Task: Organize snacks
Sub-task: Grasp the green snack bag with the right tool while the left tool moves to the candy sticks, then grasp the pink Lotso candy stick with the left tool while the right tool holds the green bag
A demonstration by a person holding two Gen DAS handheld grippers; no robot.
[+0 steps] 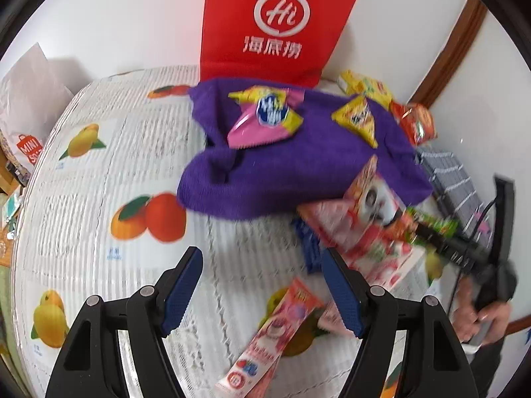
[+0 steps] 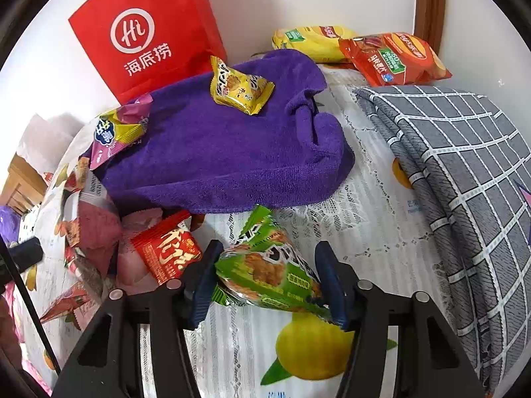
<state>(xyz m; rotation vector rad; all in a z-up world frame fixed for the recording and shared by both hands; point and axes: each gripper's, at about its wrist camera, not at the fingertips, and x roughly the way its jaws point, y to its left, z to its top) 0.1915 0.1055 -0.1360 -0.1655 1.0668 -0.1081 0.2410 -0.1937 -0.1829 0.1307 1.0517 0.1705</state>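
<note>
Bench, covered w/ white lace cloth over fruit-print sheet; items listed L to R.

- White paper bag w/ red logo: far L edge of bench, against wall.
- Left tongs: jaws apart, nothing between pads; hover over near part of bench, above long pink strawberry-print snack stick pack lying flat, which runs partly under R pad.
- Red paper carrier bag w/ white "Hi" logo: upright at back edge, against wall.
- Purple terry towel: bunched, mid-bench, just in front of red bag. On it: pink/yellow foil snack pouch at L side; small yellow foil biscuit pack further R, near towel's back edge.
- Pile of pink/white snack packs: at towel's near edge, touching it; small red foil packet w/ gold lettering lies on pile.
- Right tongs: clamped on green foil biscuit pack, both pads pressing its sides; pack just R of red packet, near towel's front edge. Whether it rests on bench or is lifted: can't tell.
- Yellow chip bag + orange-red chip bag: back R corner, touching each other.
- Grey grid-pattern folded cloth: R edge of bench.
</note>
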